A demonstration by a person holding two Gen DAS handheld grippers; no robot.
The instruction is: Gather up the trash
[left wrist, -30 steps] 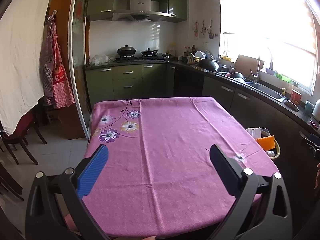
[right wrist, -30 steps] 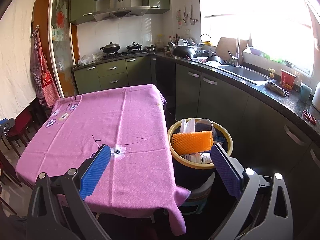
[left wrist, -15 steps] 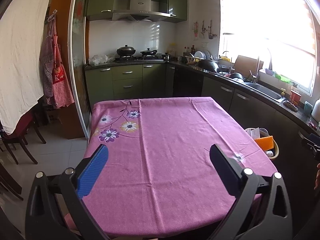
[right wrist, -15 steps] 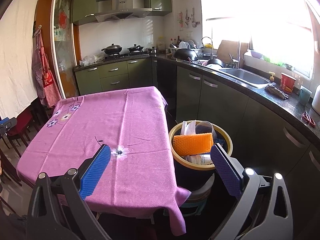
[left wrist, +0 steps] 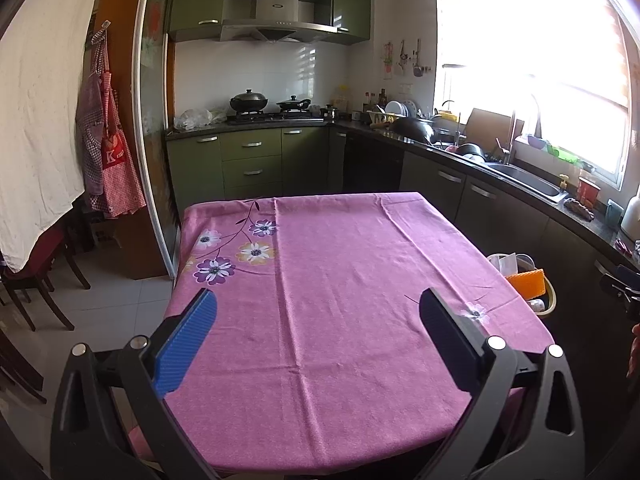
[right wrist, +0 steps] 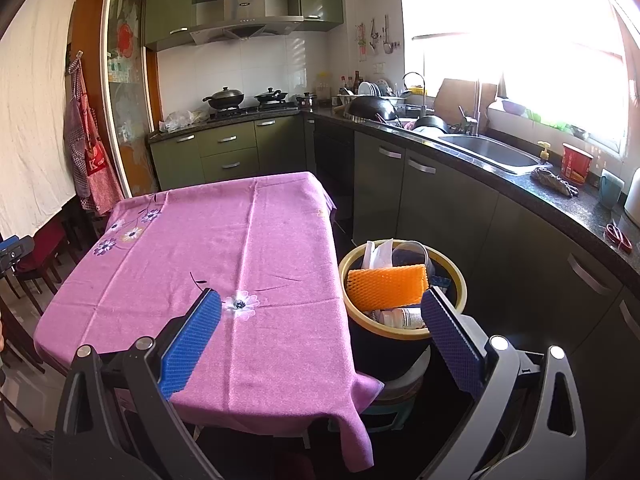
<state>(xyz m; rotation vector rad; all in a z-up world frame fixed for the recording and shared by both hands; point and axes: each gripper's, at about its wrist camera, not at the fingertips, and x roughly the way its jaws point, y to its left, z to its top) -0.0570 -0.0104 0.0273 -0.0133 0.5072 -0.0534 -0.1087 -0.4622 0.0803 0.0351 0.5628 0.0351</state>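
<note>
Over by the wall hangs a white sheet (left wrist: 36, 120), and next to it a red checked apron (left wrist: 108, 152). The left gripper (left wrist: 316, 320) hovers over the near edge of the table (left wrist: 340, 264), jaws spread wide with nothing between them. The purple cloth with its printed flowers lies bare. The right gripper (right wrist: 320, 320) sits above the table's right corner, also spread wide and empty-handed. Just beside that corner, touching the hanging cloth, stands the bin (right wrist: 456, 280) with a yellow rim. Inside it the trash is piled: an orange foam net (right wrist: 386, 284) on top, white paper (right wrist: 378, 254) behind, a small bottle (right wrist: 402, 317) underneath. Further right run the counter and sink (right wrist: 492, 152).
</note>
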